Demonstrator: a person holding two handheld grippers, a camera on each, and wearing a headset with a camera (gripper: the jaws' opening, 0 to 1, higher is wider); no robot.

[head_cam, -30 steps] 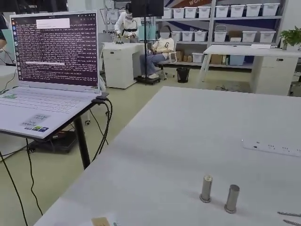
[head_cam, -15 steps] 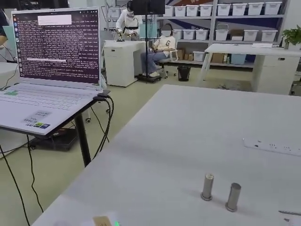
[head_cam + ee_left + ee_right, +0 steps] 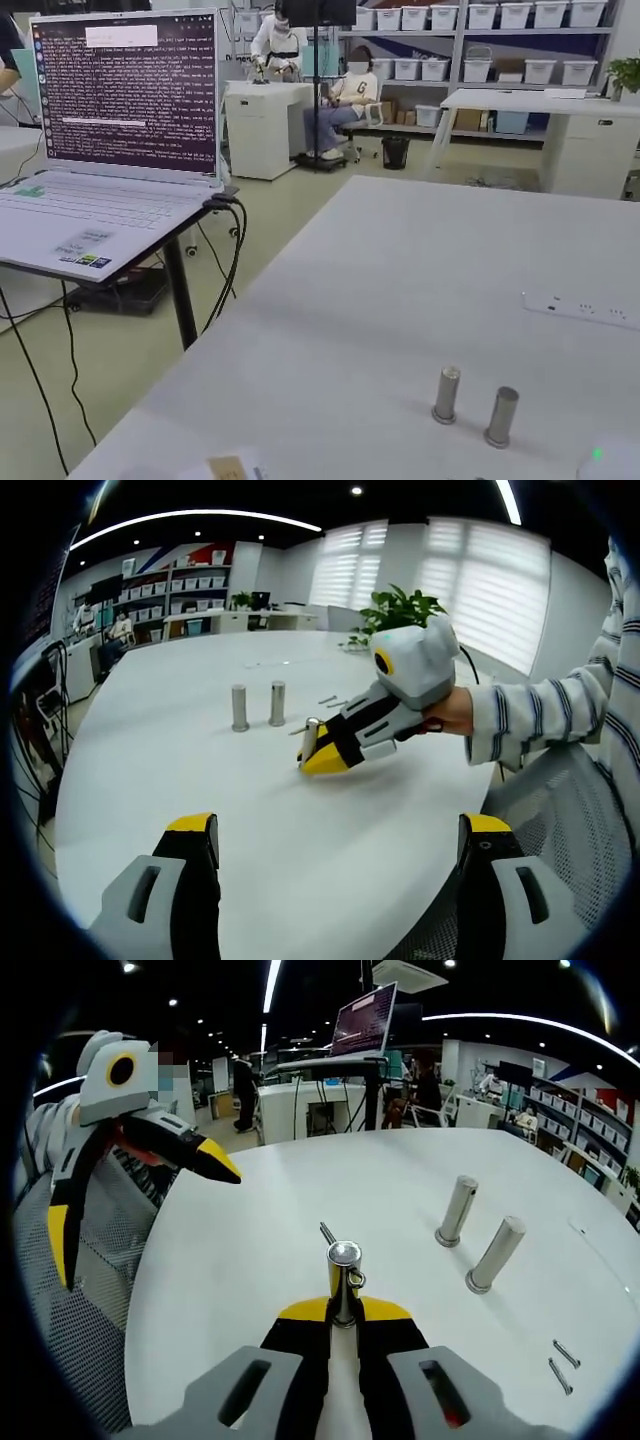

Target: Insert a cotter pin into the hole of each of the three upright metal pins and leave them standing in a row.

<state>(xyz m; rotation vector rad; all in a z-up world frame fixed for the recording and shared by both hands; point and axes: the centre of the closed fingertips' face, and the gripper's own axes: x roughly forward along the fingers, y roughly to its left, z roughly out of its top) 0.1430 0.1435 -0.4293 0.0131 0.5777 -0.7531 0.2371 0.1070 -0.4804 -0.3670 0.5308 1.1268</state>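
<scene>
Two bare upright metal pins (image 3: pixel 446 393) (image 3: pixel 501 416) stand side by side on the white table (image 3: pixel 400 280). My right gripper (image 3: pixel 343 1310) is shut on a third metal pin (image 3: pixel 344 1272), held just above the table. A thin cotter pin (image 3: pixel 328 1232) seems to pass through its hole, with the loop at one side. The left gripper view has this gripper (image 3: pixel 322 755) and its pin (image 3: pixel 310 738) near the two standing pins (image 3: pixel 239 708) (image 3: pixel 277 703). My left gripper (image 3: pixel 338 825) hangs open over the near table edge, holding nothing. Loose cotter pins (image 3: pixel 562 1365) lie beyond.
A white power strip (image 3: pixel 580 308) lies at the table's far right. An open laptop (image 3: pixel 120 130) stands on a stand to the left, with cables hanging. People sit at desks far behind. A striped sleeve (image 3: pixel 560 720) holds the right gripper.
The head camera has drifted slightly, so the two standing pins sit a little lower right in the picture. A gripper part with a green light has entered at bottom right. The pins have not moved.
</scene>
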